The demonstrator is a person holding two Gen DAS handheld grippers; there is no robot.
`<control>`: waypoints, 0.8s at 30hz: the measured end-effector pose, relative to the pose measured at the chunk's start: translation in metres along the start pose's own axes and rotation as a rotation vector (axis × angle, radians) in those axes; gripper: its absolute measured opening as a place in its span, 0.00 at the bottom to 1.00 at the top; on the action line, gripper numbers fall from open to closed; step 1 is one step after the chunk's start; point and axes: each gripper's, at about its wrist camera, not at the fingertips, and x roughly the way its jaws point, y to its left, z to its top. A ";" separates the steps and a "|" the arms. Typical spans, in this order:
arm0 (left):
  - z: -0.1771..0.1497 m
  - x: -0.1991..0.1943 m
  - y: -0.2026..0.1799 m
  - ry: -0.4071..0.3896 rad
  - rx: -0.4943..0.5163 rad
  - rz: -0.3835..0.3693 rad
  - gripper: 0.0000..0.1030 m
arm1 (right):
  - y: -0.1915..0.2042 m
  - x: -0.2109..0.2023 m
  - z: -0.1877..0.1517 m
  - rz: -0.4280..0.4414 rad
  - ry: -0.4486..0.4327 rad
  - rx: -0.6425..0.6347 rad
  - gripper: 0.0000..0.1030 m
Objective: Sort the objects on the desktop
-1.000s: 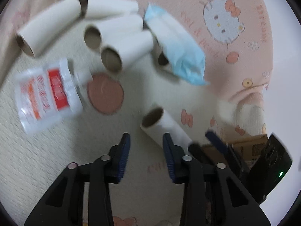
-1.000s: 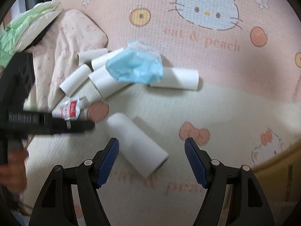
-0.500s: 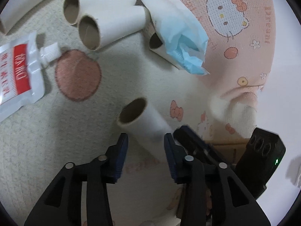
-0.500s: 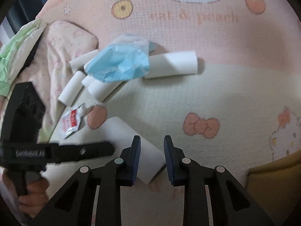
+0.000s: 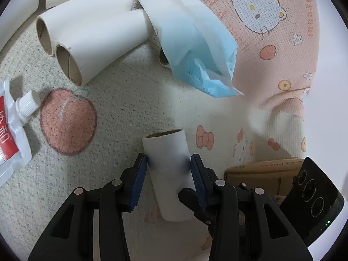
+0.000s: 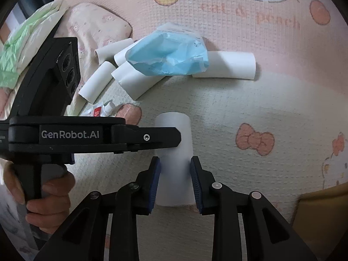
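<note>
We hold one white cardboard tube (image 5: 168, 169) between both grippers at once. Our left gripper (image 5: 169, 167) has its blue pads (image 5: 139, 178) touching the tube's two sides near its open upper end, so it pinches the tube. Our right gripper (image 6: 175, 171) clamps the same tube (image 6: 174, 152) lower down, its pads pressed against the tube walls. In the right wrist view, the left gripper's black body (image 6: 65, 134) crosses in front of the tube, and a hand (image 6: 43, 193) grips its handle.

The tube lies on a cream and pink cartoon-print blanket (image 5: 130, 108). Beyond it, well apart, several more white tubes (image 5: 91, 37) lie together, with a crumpled blue face mask (image 5: 195, 50) draped over some of them. A white and red squeeze pouch (image 5: 13, 126) with a screw cap lies beside a printed peach. A cardboard box edge (image 5: 261, 169) shows at the right.
</note>
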 end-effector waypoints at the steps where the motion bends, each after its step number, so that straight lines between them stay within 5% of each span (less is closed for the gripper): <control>1: 0.000 0.000 -0.001 0.001 0.005 -0.001 0.43 | -0.002 0.001 0.001 0.010 0.004 0.012 0.24; 15: 0.004 0.006 0.008 0.074 -0.004 -0.024 0.46 | -0.021 0.030 0.007 0.120 0.062 0.141 0.39; 24: -0.005 -0.006 -0.005 0.062 0.063 -0.005 0.46 | -0.009 0.021 0.001 0.068 0.025 0.132 0.39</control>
